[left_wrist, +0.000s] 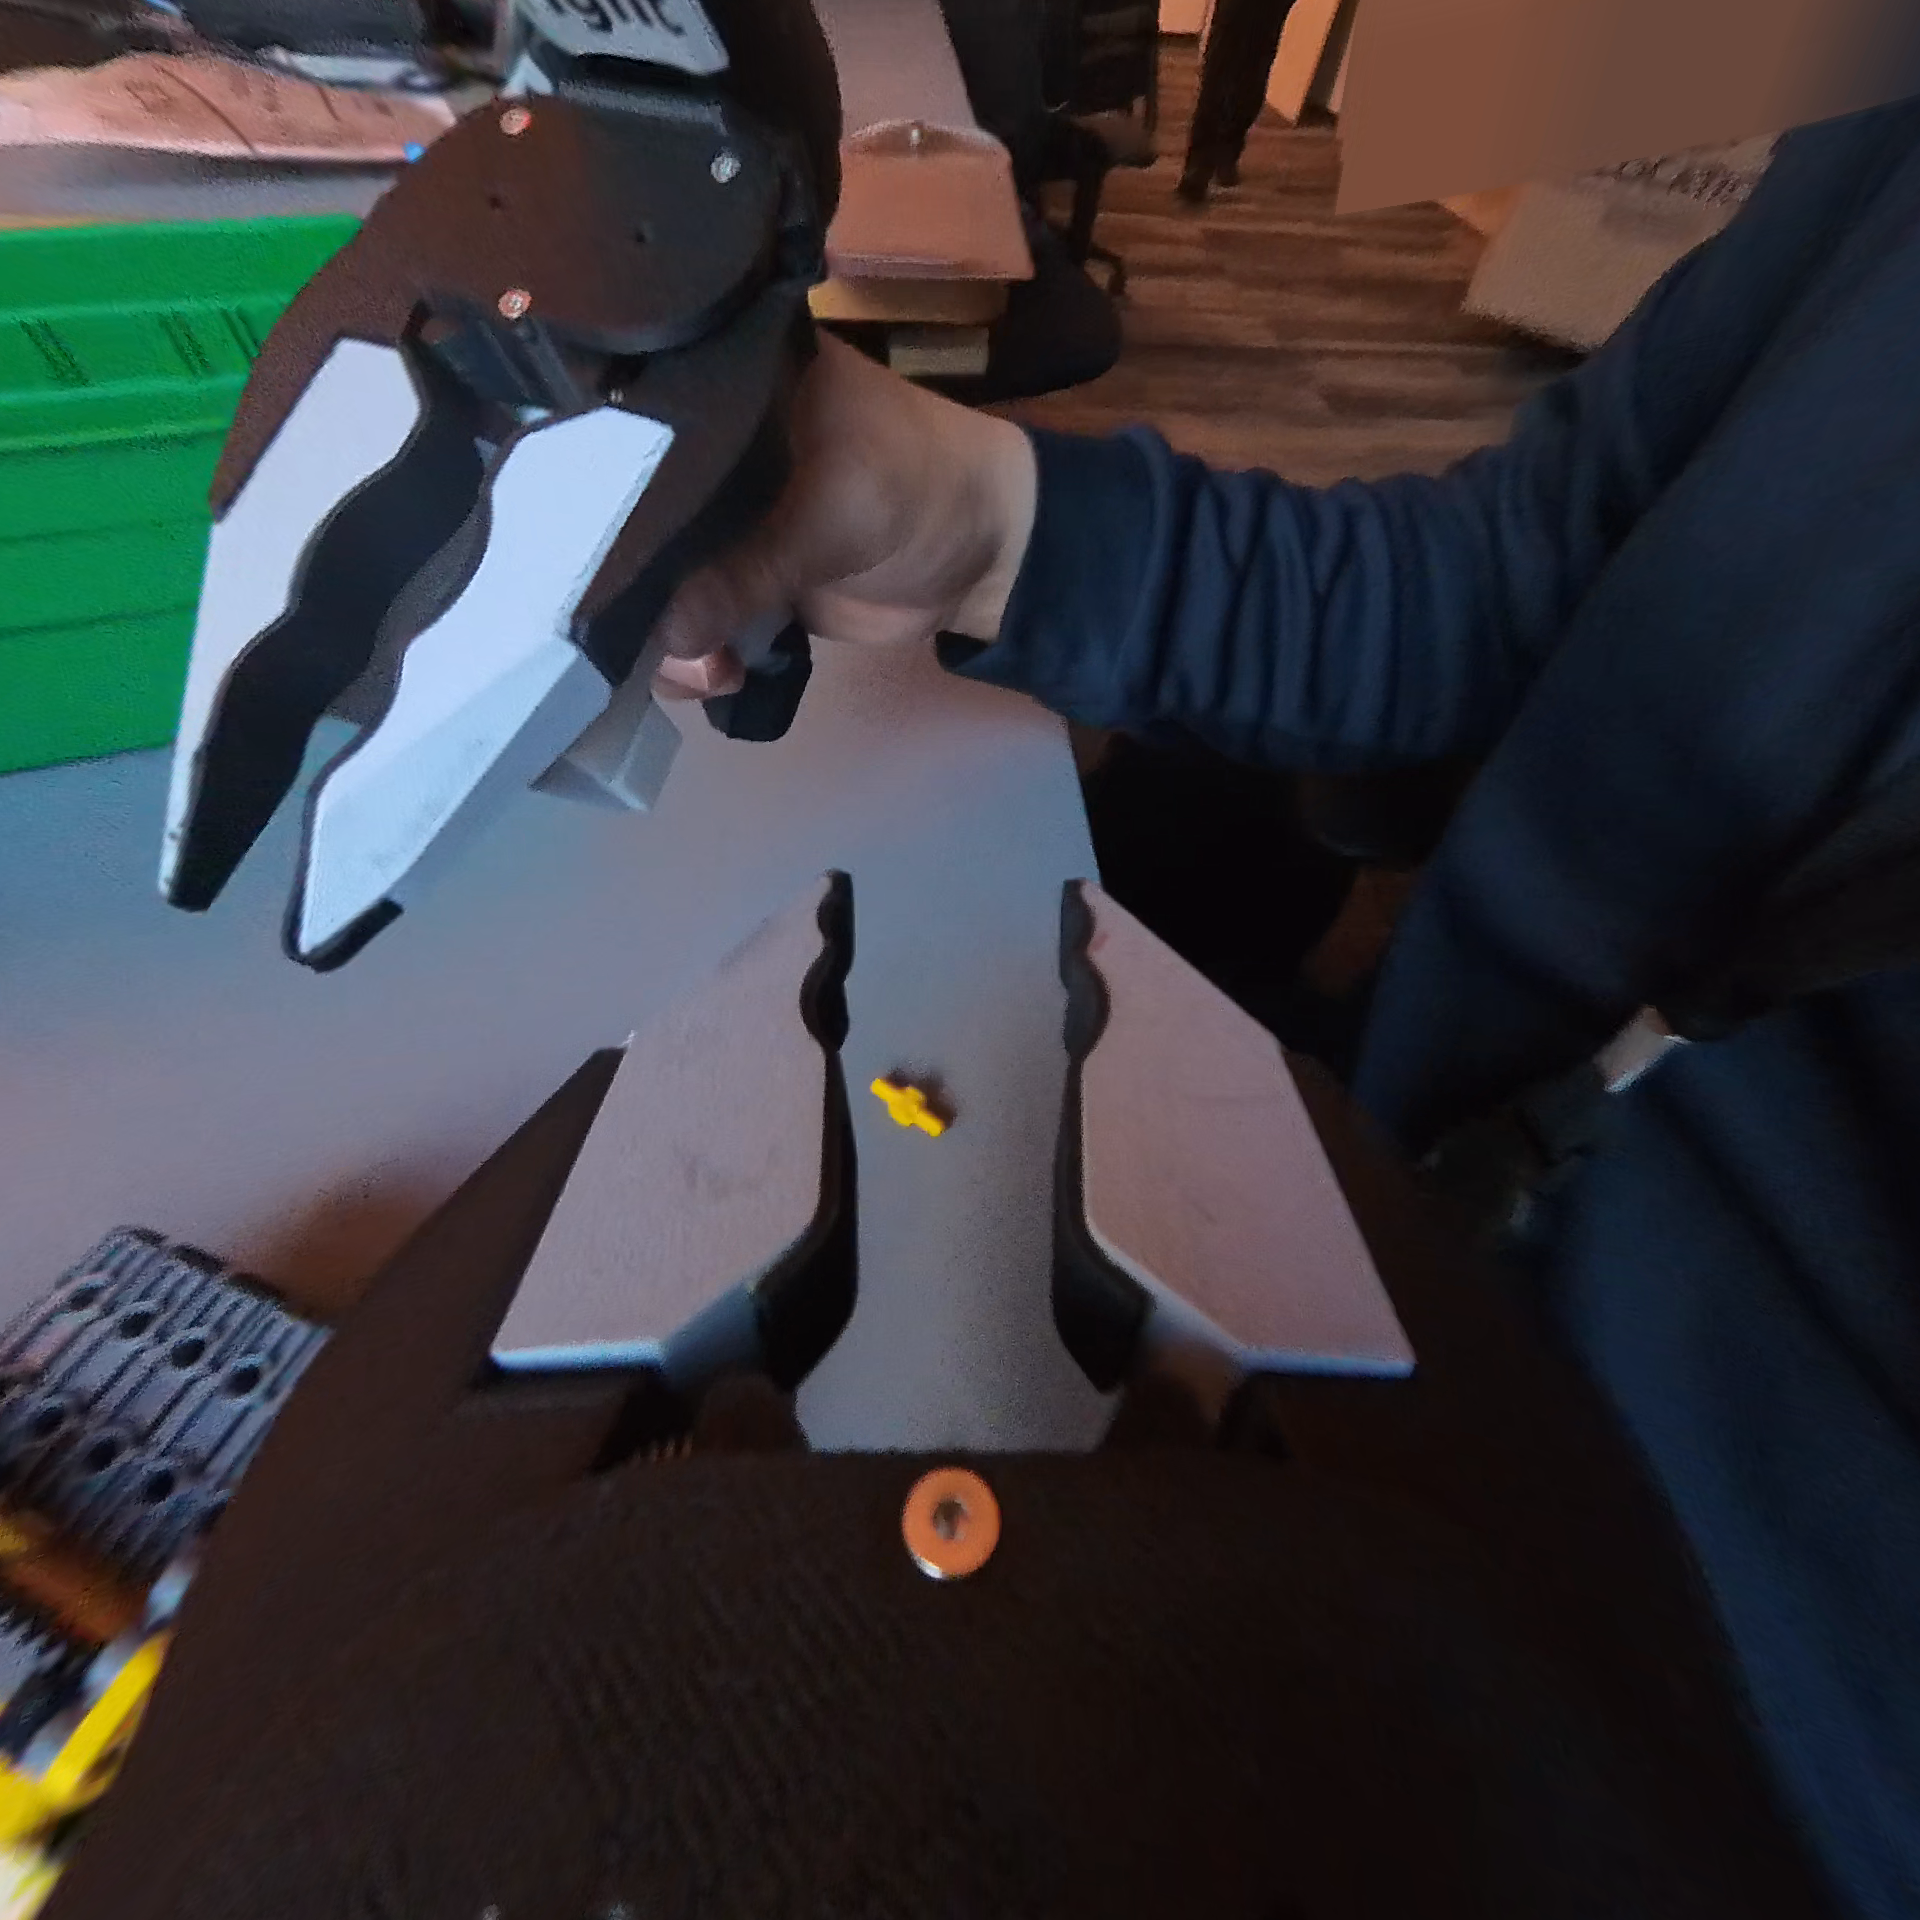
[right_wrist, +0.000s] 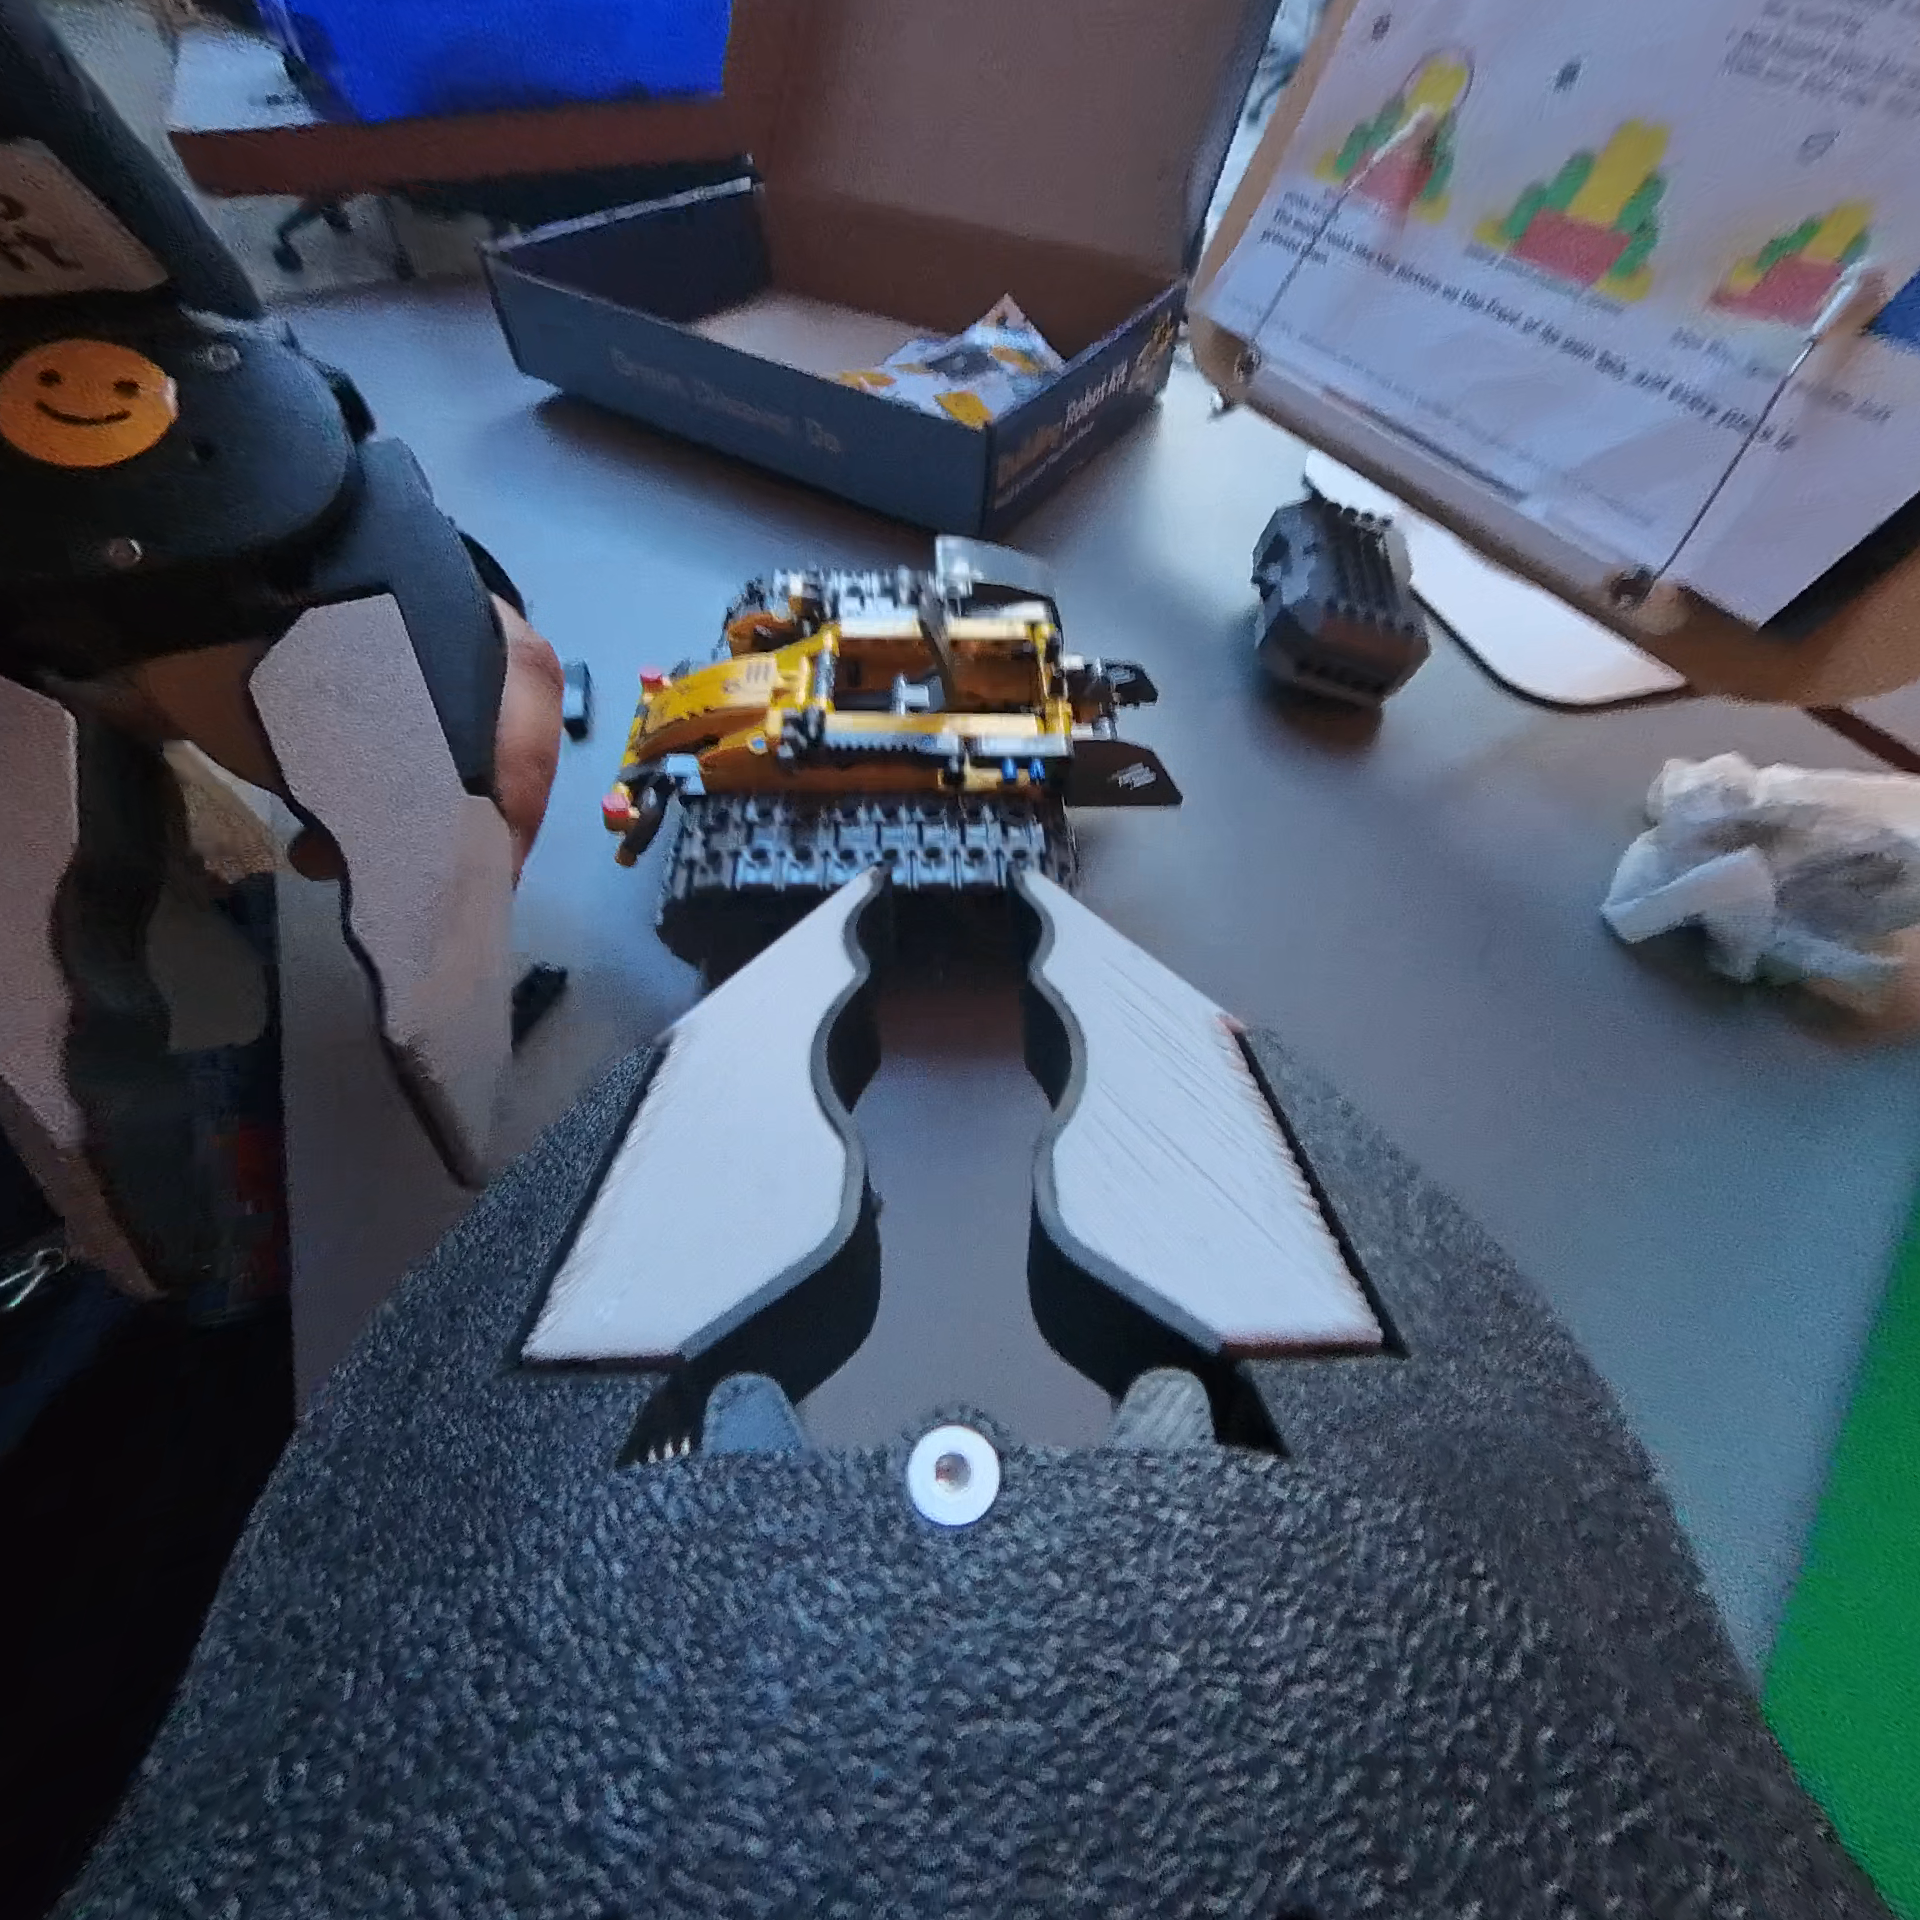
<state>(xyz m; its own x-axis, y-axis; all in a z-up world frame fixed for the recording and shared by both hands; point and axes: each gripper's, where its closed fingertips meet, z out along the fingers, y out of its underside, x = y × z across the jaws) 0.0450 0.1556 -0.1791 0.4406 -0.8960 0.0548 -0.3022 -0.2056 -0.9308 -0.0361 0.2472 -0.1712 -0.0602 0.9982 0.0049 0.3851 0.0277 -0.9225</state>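
Left gripper: jaws wide apart and empty, held above the grey worktop. A small yellow peg lies on the worktop between the two fingers, touching neither, near the worktop's edge on the person's side. Part of a black-and-yellow brick model shows blurred at the lower left of this view.

Right gripper: jaws moderately open and empty, tips pointing at the black track of a yellow-and-black toy bulldozer; contact with the track cannot be told. The bulldozer stands near the middle of the worktop. In the left wrist view the right gripper appears farther off, gripped by a hand in a dark blue sleeve, raised over the worktop with nothing between its fingers.

Surroundings: an open dark blue cardboard box holding small packets lies beyond the bulldozer; a separate black brick block sits to the bulldozer's right, well apart; a crumpled white bag lies near the worktop's right edge; a board with a printed picture sheet leans at the far right; a green crate stands at the far side.
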